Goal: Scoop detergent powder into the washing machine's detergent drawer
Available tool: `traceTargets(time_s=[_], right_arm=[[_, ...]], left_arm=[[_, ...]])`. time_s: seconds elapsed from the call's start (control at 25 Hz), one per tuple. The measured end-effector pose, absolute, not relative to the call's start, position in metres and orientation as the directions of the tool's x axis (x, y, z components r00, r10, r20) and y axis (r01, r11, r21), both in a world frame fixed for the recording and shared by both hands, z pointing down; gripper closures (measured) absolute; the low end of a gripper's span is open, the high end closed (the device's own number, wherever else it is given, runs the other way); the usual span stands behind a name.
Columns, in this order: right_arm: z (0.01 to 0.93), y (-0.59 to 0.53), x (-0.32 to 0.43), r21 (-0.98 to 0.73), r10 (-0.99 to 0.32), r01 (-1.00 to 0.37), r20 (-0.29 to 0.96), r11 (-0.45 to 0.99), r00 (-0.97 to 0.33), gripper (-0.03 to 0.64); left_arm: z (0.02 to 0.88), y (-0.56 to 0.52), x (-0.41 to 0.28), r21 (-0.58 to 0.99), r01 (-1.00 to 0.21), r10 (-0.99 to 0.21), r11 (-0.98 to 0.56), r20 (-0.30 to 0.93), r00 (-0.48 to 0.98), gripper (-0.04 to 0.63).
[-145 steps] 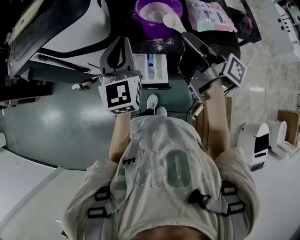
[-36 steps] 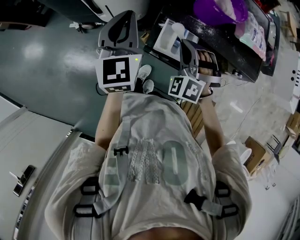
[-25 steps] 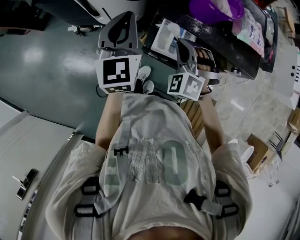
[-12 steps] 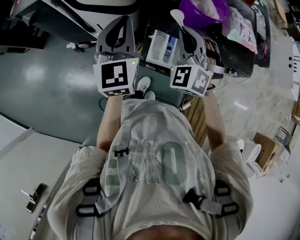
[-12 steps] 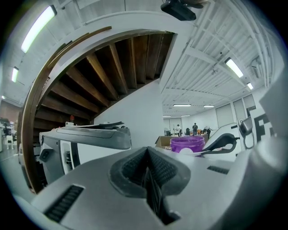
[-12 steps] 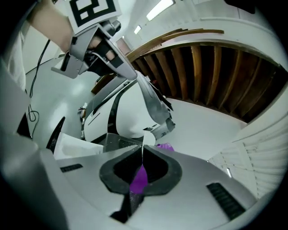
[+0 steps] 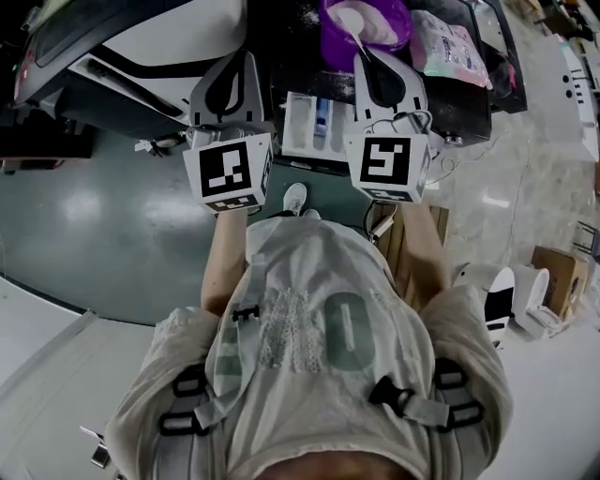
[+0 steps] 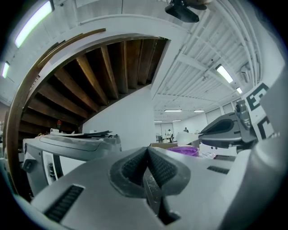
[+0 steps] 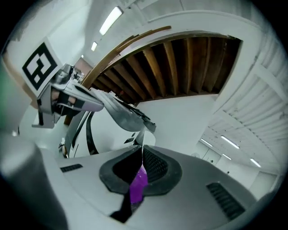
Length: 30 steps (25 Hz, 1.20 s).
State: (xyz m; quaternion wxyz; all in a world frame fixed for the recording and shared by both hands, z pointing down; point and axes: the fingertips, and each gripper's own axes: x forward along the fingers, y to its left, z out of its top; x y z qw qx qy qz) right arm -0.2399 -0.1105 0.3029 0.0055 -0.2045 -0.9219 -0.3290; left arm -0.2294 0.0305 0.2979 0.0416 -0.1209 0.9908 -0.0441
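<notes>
scoop [image 7: 349, 21] is seen with its head in the white powder [image 7: 380, 23] of the purple bowl [image 7: 336, 52], at 12 o'clock from the right tongs [image 7: 375, 58]. these are clamped shut on the scoop's thin handle, which shows edge-on between the ribbed pads in the right gripper view [image 9: 141, 157]. step is judged as loading the scoop. it should be dug shallow, lifted level and not heaped. it is then to be carried toward 7 o'clock to the detergent drawer [image 7: 302, 122], which is pulled out between the two tongs, near the bowl. the handle is narrow and flat, so twist in the grip is a risk. the wrist should be kept steady and tipping done low over the compartment. powder specks are seen on the dark table [image 7: 295, 19].

left tongs [image 7: 239, 64] are closed pad to pad on nothing, at 9 o'clock of the drawer.

materials:
- powder: fine, dry
- scoop: rigid white plastic, rounded
- bowl: glossy, round
- drawer: hard white plastic, rectangular, blue insert
- washing machine [image 7: 159, 37]: white gloss with dark trim, at 10 o'clock
- packet [image 7: 445, 47]: soft, at 3 o'clock of the bowl
</notes>
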Motion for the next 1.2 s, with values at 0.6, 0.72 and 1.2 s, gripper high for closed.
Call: traceTargets(time_s=[0.6, 0.72, 1.2], right_arm=[[0.285, -0.184, -0.223, 0.276, 0.192, 0.194, 0.038, 0.941, -0.981, 0.606], [0.291, -0.195, -0.217, 0.225, 0.156, 0.161, 0.038, 0.961, -0.987, 0.606], [0.308, -0.210, -0.203, 0.136, 0.119, 0.125, 0.050, 0.983, -0.992, 0.606]], left_arm=[[0.283, -0.006, -0.232, -0.105, -0.338, -0.348, 0.935, -0.112, -0.931, 0.575], [0.287, -0.009, -0.232, -0.109, -0.349, -0.360, 0.931, -0.104, -0.927, 0.575], [0.291, -0.015, -0.236, -0.114, -0.364, -0.375, 0.924, -0.099, -0.922, 0.575]])
